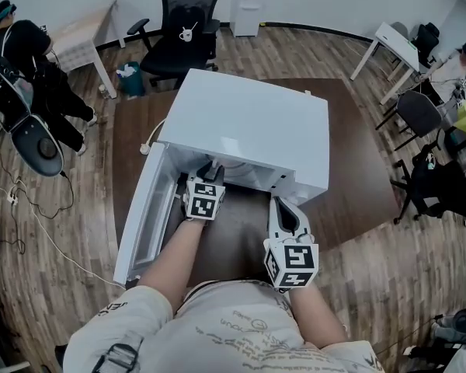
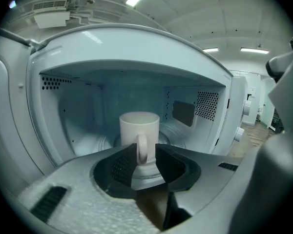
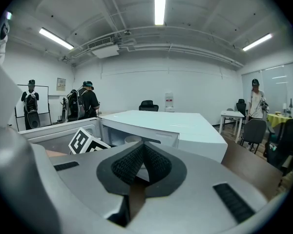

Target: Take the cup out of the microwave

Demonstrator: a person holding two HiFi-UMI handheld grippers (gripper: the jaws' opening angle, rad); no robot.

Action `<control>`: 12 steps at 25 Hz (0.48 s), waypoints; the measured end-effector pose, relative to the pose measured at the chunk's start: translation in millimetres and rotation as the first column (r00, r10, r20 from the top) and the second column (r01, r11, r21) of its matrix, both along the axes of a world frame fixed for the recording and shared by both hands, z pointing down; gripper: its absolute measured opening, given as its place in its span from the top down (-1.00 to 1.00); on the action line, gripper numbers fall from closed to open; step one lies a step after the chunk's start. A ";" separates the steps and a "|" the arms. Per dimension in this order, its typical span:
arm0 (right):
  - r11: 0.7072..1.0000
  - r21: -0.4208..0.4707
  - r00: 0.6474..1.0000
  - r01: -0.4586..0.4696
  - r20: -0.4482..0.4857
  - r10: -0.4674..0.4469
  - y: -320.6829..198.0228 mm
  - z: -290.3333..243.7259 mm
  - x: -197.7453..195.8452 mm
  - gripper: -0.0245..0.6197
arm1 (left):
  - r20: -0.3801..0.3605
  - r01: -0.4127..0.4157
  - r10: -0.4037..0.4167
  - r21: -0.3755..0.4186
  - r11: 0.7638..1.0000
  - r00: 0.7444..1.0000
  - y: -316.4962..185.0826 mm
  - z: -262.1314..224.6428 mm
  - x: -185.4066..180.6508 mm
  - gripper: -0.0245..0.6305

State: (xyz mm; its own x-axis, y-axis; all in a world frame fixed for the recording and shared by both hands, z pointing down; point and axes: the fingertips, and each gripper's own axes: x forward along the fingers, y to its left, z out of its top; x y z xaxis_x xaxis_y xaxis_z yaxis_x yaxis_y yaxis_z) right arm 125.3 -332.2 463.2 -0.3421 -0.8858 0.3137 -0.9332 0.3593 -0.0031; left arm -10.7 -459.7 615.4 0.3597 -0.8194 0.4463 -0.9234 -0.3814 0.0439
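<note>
A white microwave (image 1: 248,123) stands on a brown table with its door (image 1: 144,208) swung open to the left. Inside, on the turntable, stands a white cup (image 2: 139,128) with its handle (image 2: 142,150) turned toward me. My left gripper (image 2: 146,155) is at the cavity mouth (image 1: 210,169), open, and the handle shows in the gap between its dark pads; whether a pad touches it I cannot tell. My right gripper (image 1: 279,207) hangs in front of the microwave's right half, shut on nothing (image 3: 144,147). The cup's rim (image 3: 133,139) peeks over its jaws.
The brown table (image 1: 357,154) reaches out to the right of the microwave. A black office chair (image 1: 188,22) stands behind it. People stand at the far left (image 1: 31,61) and far right (image 1: 454,64), beside white desks (image 1: 396,45). Cables lie on the wood floor (image 1: 31,208).
</note>
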 end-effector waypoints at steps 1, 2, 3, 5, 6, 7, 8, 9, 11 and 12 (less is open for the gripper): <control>1.000 -0.001 1.000 0.000 -0.002 0.000 -0.3 0.8 0.5 0.88 | -0.002 0.003 -0.003 0.001 1.000 1.000 -2.1 0.3 0.3 0.58; 1.000 -0.001 1.000 0.001 -0.005 -0.001 -1.1 1.5 1.0 0.88 | -0.004 0.004 -0.004 0.003 1.000 1.000 -4.8 0.5 0.8 0.58; 1.000 -0.002 1.000 0.002 -0.007 -0.002 -2.3 1.9 1.6 0.88 | -0.005 0.002 -0.002 0.007 1.000 1.000 -8.0 0.9 1.8 0.58; 1.000 -0.002 1.000 0.002 -0.012 -0.002 -4.1 1.3 3.0 0.88 | 0.002 -0.009 0.009 0.014 1.000 1.000 -13.4 2.3 4.7 0.58; 1.000 -0.002 1.000 0.002 -0.014 -0.002 -4.7 0.8 3.5 0.88 | 0.005 -0.012 0.012 0.013 1.000 1.000 -14.4 2.8 5.7 0.58; 1.000 -0.001 1.000 0.002 -0.016 -0.002 -5.1 0.5 4.2 0.88 | 0.005 -0.013 0.013 0.006 1.000 1.000 -13.9 2.9 6.4 0.58; 1.000 -0.002 1.000 0.001 -0.016 -0.001 -5.5 0.5 5.1 0.88 | 0.004 -0.014 0.014 -0.005 1.000 1.000 -12.6 3.0 7.2 0.60; 1.000 -0.003 1.000 -0.001 -0.016 0.001 -5.8 0.8 6.2 0.88 | 0.003 -0.018 0.018 -0.016 1.000 1.000 -11.1 3.4 9.0 0.63; 1.000 -0.006 1.000 -0.005 -0.017 0.004 -6.6 1.5 8.7 0.88 | 0.006 -0.039 0.039 -0.031 0.999 0.999 -8.0 4.6 15.9 0.66; 1.000 -0.008 1.000 -0.006 -0.017 0.006 -6.8 1.9 9.6 0.88 | 0.005 -0.052 0.053 -0.036 0.998 0.999 -6.2 4.9 20.1 0.68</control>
